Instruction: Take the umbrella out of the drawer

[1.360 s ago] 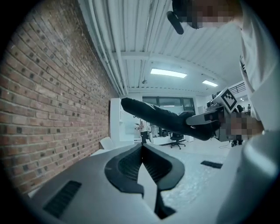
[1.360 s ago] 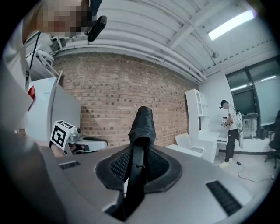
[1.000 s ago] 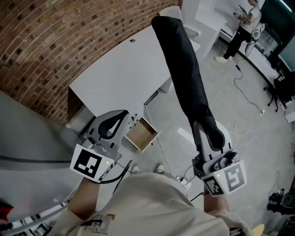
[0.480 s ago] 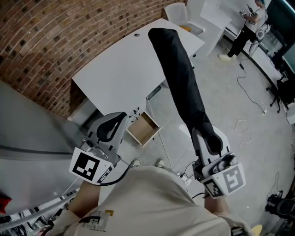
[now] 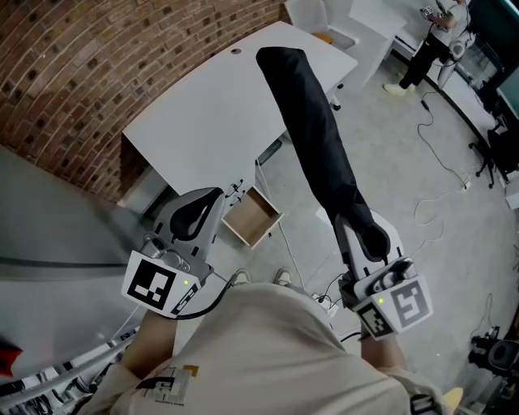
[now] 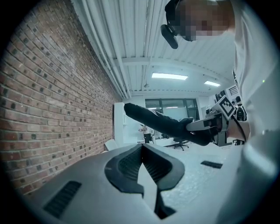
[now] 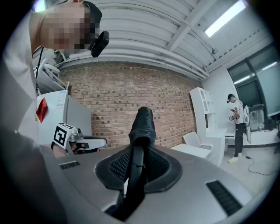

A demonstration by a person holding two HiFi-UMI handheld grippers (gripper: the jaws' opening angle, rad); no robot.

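A long black folded umbrella (image 5: pixel 316 138) slants up from my right gripper (image 5: pixel 350 224), which is shut on its lower end. Its far tip hangs over the white table (image 5: pixel 211 113). In the right gripper view the umbrella (image 7: pixel 143 124) runs straight out between the pads of the right gripper (image 7: pixel 139 153). My left gripper (image 5: pixel 217 198) is shut with nothing in it, left of the open wooden drawer (image 5: pixel 251 217) under the table's edge. The left gripper (image 6: pixel 141 148) points along the brick wall, and that view also takes in the umbrella (image 6: pixel 157 122) at the right.
The brick wall (image 5: pixel 89 57) runs behind the table. A white chair (image 5: pixel 312 16) stands at its far end. A person (image 5: pixel 430 40) stands at the top right, and cables (image 5: pixel 438 186) trail over the floor. A grey cabinet (image 5: pixel 49 235) is at my left.
The right gripper has sunk a little with the umbrella still in it. The left gripper has hardly moved and stays shut.
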